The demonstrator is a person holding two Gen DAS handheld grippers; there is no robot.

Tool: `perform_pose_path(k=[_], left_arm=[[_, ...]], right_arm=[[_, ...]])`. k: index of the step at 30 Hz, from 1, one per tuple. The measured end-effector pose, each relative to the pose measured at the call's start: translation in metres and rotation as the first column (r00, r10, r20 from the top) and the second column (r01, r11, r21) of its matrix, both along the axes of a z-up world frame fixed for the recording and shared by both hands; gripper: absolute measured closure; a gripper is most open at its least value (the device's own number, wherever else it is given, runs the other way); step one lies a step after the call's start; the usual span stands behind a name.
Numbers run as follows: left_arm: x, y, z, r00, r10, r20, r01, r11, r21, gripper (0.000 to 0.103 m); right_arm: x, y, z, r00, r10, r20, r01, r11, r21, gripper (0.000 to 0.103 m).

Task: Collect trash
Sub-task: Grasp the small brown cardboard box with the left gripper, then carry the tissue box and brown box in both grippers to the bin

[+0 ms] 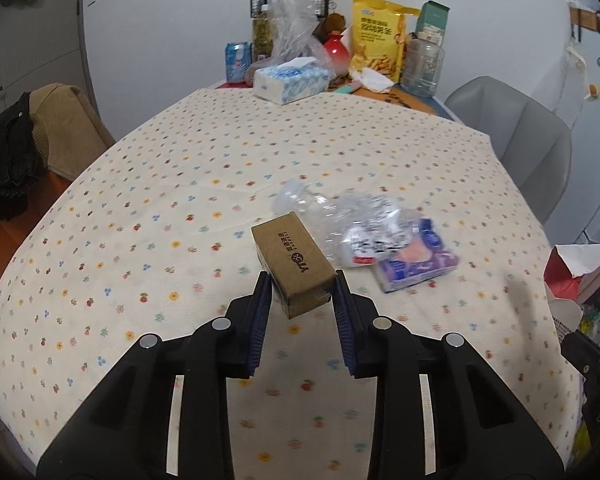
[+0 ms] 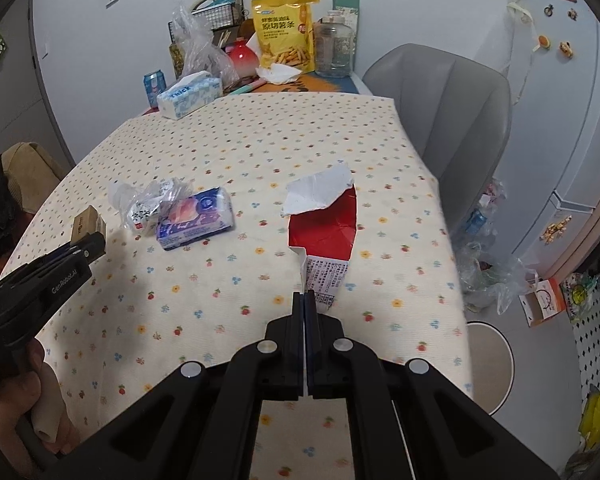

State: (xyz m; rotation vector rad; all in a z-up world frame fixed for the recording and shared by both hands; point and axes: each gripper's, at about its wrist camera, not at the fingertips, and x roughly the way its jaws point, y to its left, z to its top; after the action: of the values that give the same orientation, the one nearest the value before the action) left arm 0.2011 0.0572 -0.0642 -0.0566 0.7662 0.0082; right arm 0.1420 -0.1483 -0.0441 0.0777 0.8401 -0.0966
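Observation:
A small brown cardboard box (image 1: 294,268) sits between the blue pads of my left gripper (image 1: 301,280), which is shut on its sides just above the flowered tablecloth (image 1: 180,184). The right wrist view shows the same box (image 2: 86,220) at the far left. My right gripper (image 2: 304,294) is shut on the printed end of a torn red-and-white paper carton (image 2: 324,220), which hangs forward over the table. Between the two grippers, a crumpled clear plastic wrapper (image 2: 148,200) and a purple tissue pack (image 2: 196,220) lie on the cloth.
A blue tissue box (image 1: 290,78), a yellow snack bag (image 1: 376,40), a glass jar (image 1: 422,66), a can (image 1: 238,60) and a red vase (image 1: 336,52) crowd the table's far end. A grey chair (image 2: 440,112) stands to the right, with plastic bags (image 2: 488,280) on the floor.

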Motion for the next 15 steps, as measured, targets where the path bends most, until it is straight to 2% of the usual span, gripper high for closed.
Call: perform_pose_path(k=[15], left_arm=[[-0.022,-0.099,0.028,0.989,-0.144,0.045,0.143,0.989,0.027,0.072]], right_arm=[[-0.040,-0.080,0.032,0.990,-0.123,0.072,0.122,0.992,0.016,0.101]])
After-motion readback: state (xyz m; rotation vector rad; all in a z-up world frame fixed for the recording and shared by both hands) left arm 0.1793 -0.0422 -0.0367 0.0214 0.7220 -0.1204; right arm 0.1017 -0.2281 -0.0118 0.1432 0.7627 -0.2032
